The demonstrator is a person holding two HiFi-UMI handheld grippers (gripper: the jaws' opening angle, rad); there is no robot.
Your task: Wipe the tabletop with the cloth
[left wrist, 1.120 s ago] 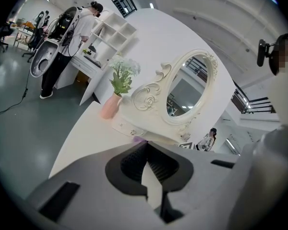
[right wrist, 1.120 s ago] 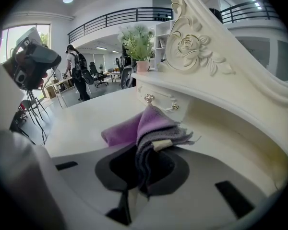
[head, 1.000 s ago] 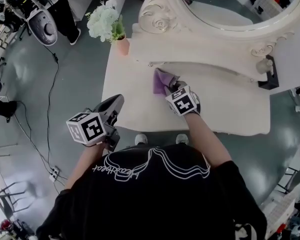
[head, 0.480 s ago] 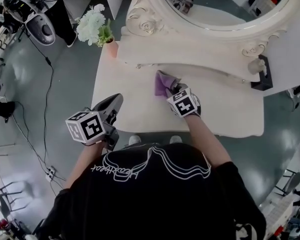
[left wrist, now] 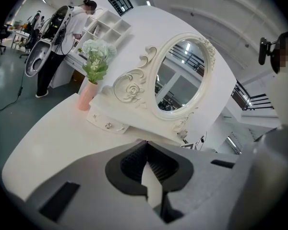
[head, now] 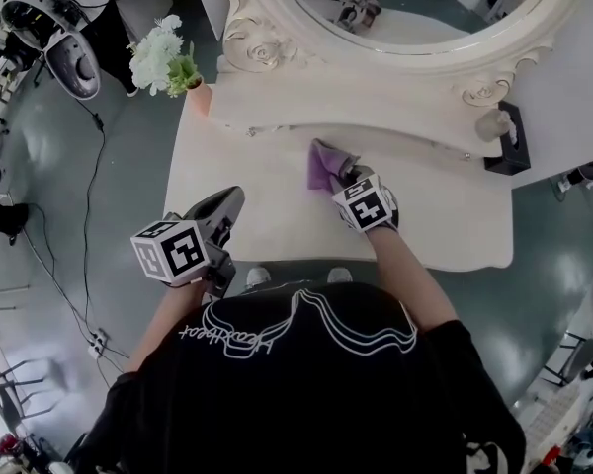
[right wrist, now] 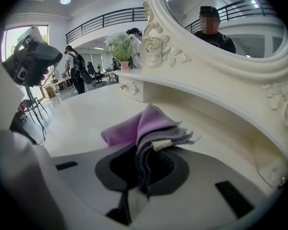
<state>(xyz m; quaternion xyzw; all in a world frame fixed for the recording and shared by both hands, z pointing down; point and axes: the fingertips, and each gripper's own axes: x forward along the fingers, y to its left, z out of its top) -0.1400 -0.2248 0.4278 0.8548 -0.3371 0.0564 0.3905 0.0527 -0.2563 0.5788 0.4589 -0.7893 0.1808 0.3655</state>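
Head view: the right gripper (head: 342, 178) pinches the purple cloth (head: 322, 165) and holds it down on the table (head: 445, 220), near the middle of the top, just in front of the mirror (head: 257, 38) base. The left gripper (head: 229, 201) hangs over the table's near left edge, well apart from the cloth. Flowers (head: 158, 55) stand at the far left corner.

Left gripper view: the jaws are pressed together at their tips with nothing between them; the left gripper (left wrist: 145, 148) points over the table (left wrist: 48, 138) toward the mirror (left wrist: 180, 71) and flowers (left wrist: 97, 56).

Right gripper view: the right gripper (right wrist: 145, 164) has its jaws clamped on a bunched fold of cloth (right wrist: 141, 126); the rest lies on the table (right wrist: 81, 111) ahead.
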